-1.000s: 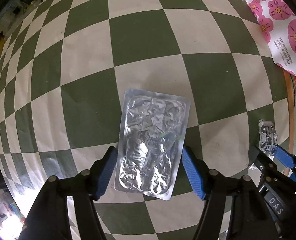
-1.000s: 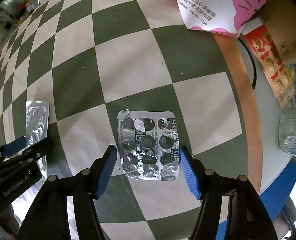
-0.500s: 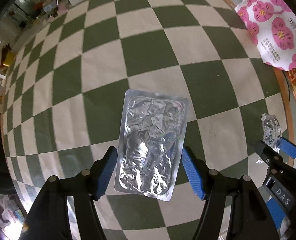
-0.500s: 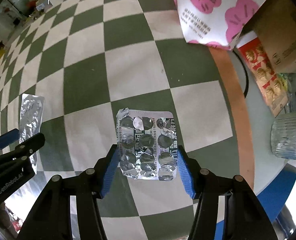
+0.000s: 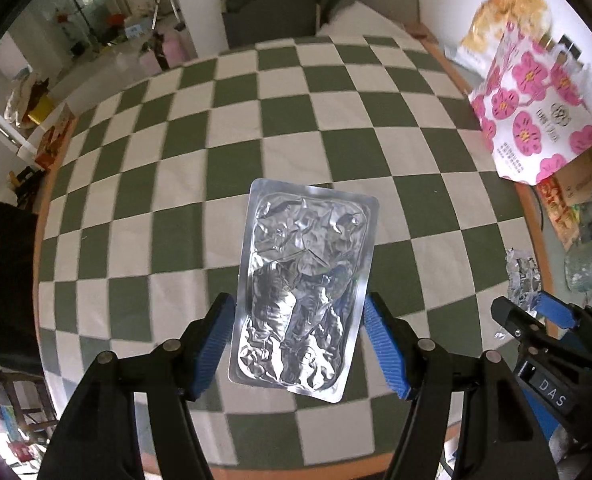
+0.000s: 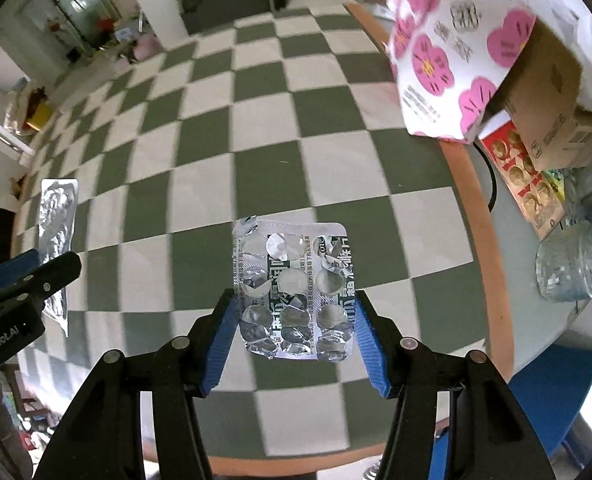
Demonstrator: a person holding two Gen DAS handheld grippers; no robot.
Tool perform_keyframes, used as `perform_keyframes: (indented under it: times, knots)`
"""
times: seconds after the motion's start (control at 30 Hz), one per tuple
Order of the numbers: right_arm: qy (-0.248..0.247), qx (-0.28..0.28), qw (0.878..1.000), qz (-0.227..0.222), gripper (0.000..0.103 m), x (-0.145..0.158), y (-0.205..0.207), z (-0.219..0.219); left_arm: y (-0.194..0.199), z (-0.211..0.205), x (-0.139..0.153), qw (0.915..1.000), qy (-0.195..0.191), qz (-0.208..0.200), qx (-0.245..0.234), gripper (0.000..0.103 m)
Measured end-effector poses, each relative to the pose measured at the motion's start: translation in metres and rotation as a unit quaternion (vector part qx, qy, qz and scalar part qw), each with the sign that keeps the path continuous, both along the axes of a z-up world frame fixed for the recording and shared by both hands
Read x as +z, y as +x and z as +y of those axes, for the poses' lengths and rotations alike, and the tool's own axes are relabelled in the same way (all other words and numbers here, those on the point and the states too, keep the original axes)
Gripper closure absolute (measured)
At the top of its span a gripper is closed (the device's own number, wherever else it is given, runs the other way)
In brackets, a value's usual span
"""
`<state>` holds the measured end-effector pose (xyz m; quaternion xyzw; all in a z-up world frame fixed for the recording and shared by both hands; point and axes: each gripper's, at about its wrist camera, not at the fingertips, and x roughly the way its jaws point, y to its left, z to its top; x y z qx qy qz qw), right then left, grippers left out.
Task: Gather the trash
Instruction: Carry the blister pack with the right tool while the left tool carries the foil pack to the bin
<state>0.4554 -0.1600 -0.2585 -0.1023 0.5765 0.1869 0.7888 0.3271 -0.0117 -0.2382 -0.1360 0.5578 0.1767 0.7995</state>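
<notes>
Left gripper [image 5: 299, 344]: clamped on foil pack [image 5: 305, 284], lifted clear of table [image 5: 136, 184].
Right gripper [image 6: 294, 336]: clamped on blister sheet [image 6: 296, 292]; print blurred.
Bag [image 6: 451, 52]: top cut off.

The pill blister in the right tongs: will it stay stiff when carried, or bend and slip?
The blister is held by its two side edges and looks flat, so probably stiff enough. Its foil is torn open and the pockets look empty, so likely very light. The edge grip seems narrow; a jolt could let it slip.
</notes>
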Motion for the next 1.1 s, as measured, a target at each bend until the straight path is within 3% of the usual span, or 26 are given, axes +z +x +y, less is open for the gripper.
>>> perform_keyframes:
  times: [0.13,0.3,0.53,0.67,0.83,1.1]
  knots:
    - [0.018,0.013,1.0,-0.018,0.045,0.012,-0.034,0.023,-0.036,0.026,0.002,0.9997,-0.004,-0.023,0.004,0.04]
    - [0.039,0.017,0.999,-0.031,0.045,0.021,-0.111,0.039,-0.117,0.038,0.008,0.9987,-0.01,-0.049,0.008,0.04]
    - [0.043,0.008,0.999,-0.012,0.044,0.002,-0.227,0.048,-0.219,0.051,-0.022,0.9984,-0.043,-0.033,0.019,0.04]
    - [0.032,0.003,0.999,0.036,0.044,-0.038,-0.287,0.048,-0.264,0.059,-0.071,0.9957,-0.085,0.009,0.037,0.04]
    - [0.017,-0.002,0.994,0.11,0.044,-0.113,-0.325,0.042,-0.301,0.077,-0.173,0.9803,-0.165,0.071,0.082,0.039]
    - [0.0,-0.028,0.982,0.185,0.044,-0.286,-0.325,0.033,-0.303,0.096,-0.349,0.9518,-0.251,0.109,0.139,0.039]
